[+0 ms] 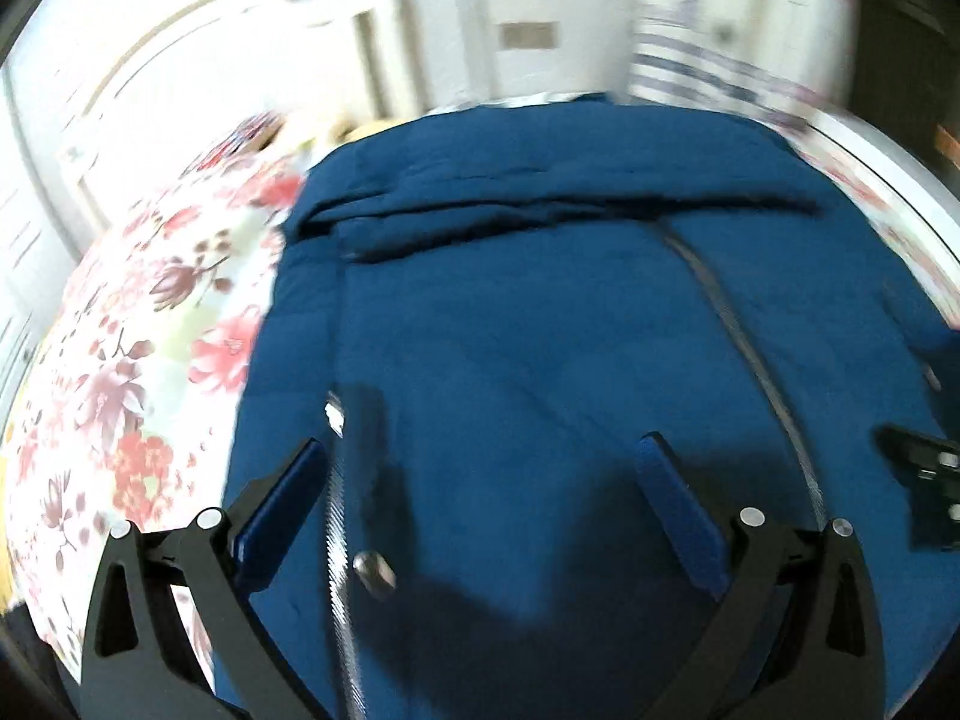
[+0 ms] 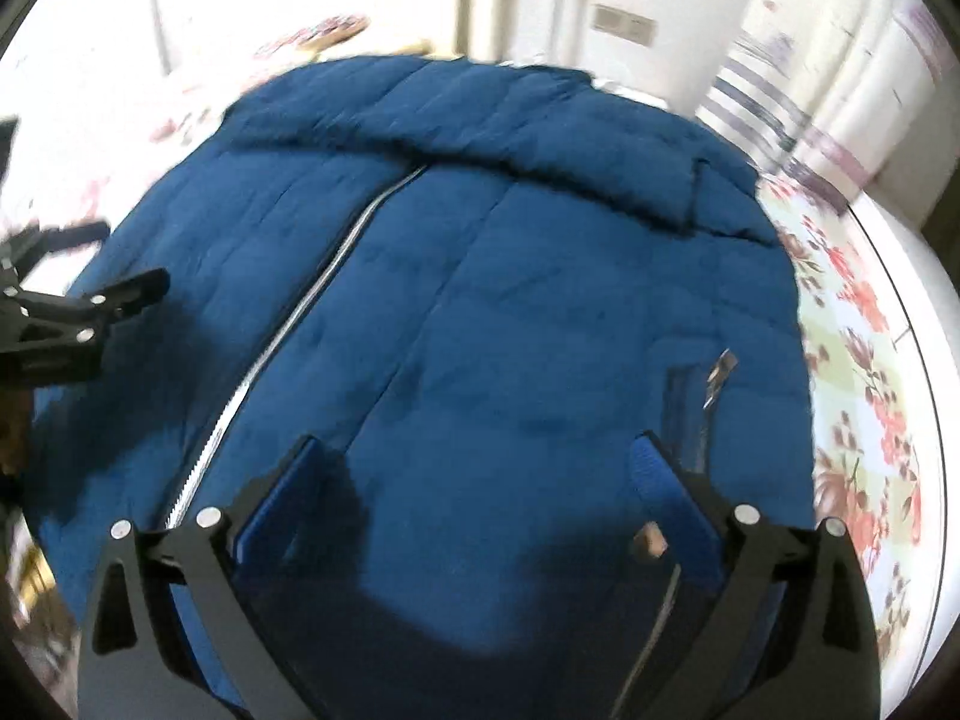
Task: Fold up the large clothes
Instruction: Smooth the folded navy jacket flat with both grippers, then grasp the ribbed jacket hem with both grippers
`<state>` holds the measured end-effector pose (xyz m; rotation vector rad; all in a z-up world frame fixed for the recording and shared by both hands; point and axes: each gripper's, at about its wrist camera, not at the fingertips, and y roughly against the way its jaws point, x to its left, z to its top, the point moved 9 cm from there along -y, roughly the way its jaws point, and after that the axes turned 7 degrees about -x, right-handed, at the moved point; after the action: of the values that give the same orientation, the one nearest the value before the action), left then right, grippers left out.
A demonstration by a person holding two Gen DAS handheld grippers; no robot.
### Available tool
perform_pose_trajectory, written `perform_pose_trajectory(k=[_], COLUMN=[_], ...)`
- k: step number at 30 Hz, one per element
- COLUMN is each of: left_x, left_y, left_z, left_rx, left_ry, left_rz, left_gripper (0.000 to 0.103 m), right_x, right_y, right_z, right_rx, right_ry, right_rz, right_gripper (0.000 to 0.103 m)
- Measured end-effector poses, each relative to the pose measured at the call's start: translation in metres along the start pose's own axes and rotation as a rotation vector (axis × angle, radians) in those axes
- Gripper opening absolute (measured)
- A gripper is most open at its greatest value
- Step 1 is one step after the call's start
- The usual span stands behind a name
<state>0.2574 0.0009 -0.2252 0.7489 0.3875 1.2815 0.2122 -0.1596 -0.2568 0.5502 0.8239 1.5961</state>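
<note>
A large dark blue padded jacket [image 1: 540, 312] lies spread flat on a bed, front up, with a silver zipper [image 1: 744, 354] running down it and its collar folded at the far end. It fills the right wrist view too [image 2: 528, 300], where the zipper [image 2: 288, 324] runs on the left. My left gripper [image 1: 483, 450] is open and empty above the jacket's left side. My right gripper [image 2: 480, 450] is open and empty above the jacket's right side. Each gripper shows at the edge of the other's view, the right one [image 1: 918, 468] and the left one [image 2: 78, 306].
The jacket rests on a floral bedsheet [image 1: 138, 360], which also shows at the right in the right wrist view [image 2: 864, 372]. A white wall with doors [image 1: 252, 48] and a striped cloth [image 1: 708, 60] stand beyond the bed. Both views are blurred by motion.
</note>
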Motion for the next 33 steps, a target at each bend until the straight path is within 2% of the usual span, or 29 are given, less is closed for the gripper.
perform_pose_trajectory(k=[2,3,6,7,8,11,14,15,16,18,21,23,24,26,27,29,31,33], left_x=[-0.010,-0.012,-0.003,0.005,0.007,0.007,0.007,0.009,0.013,0.018,0.016,0.005,0.002,-0.002,-0.001,0.005,0.011,0.017], left_y=[-0.004,-0.007,-0.012,-0.008,-0.003,0.024,0.023,0.018,0.017,0.019,0.042,0.063,0.068,0.070,0.066,0.063,0.063,0.073], left_z=[-0.016,-0.019,-0.020,-0.019,-0.019,-0.024,-0.043,-0.048,-0.050,-0.051,-0.049,-0.055,-0.060,-0.074,-0.080,-0.086,-0.087,-0.082], left_rx=[0.023,0.014,0.054,0.058,0.047,-0.009,0.006,0.008,0.016,0.040,-0.013,-0.050,-0.057,-0.051,-0.048,-0.040,-0.007,-0.045], left_ry=[-0.077,-0.091,-0.003,0.007,0.007,-0.013,-0.057,-0.035,0.021,0.047,-0.013,-0.041,-0.059,-0.118,-0.131,-0.066,-0.009,-0.045], left_rz=[0.015,0.029,-0.019,0.010,0.024,0.001,0.044,0.023,-0.003,-0.007,0.045,0.010,0.007,0.047,0.059,0.013,-0.016,0.050], left_gripper=[0.099,0.099,0.099,0.099,0.098,0.098,0.099,0.099,0.099,0.099,0.098,0.098,0.098,0.099,0.099,0.099,0.099,0.099], right_x=[0.002,-0.001,-0.004,-0.003,0.000,0.010,0.008,0.006,0.006,0.005,0.013,0.023,0.027,0.030,0.027,0.020,0.018,0.007], right_y=[-0.007,-0.010,-0.003,0.004,0.013,0.037,0.029,0.029,0.029,0.035,0.060,0.076,0.079,0.073,0.071,0.074,0.080,0.096], right_z=[-0.007,-0.008,-0.011,-0.012,-0.012,-0.022,-0.051,-0.052,-0.052,-0.053,-0.052,-0.059,-0.068,-0.089,-0.098,-0.103,-0.103,-0.100], right_rx=[-0.001,-0.009,0.013,0.011,-0.009,-0.052,-0.008,-0.040,-0.043,-0.021,-0.074,-0.116,-0.115,-0.079,-0.093,-0.113,-0.103,-0.149], right_ry=[0.004,-0.033,-0.041,-0.039,-0.035,-0.043,-0.032,-0.041,-0.046,-0.054,-0.032,-0.017,0.000,0.033,0.003,-0.058,-0.055,-0.067], right_rz=[-0.006,0.018,-0.009,-0.027,-0.023,0.021,0.006,0.012,0.008,-0.019,-0.031,0.009,0.024,0.000,0.020,0.058,0.049,0.004], right_gripper=[0.101,0.101,0.100,0.100,0.100,0.100,0.101,0.101,0.101,0.100,0.100,0.100,0.100,0.100,0.100,0.101,0.100,0.100])
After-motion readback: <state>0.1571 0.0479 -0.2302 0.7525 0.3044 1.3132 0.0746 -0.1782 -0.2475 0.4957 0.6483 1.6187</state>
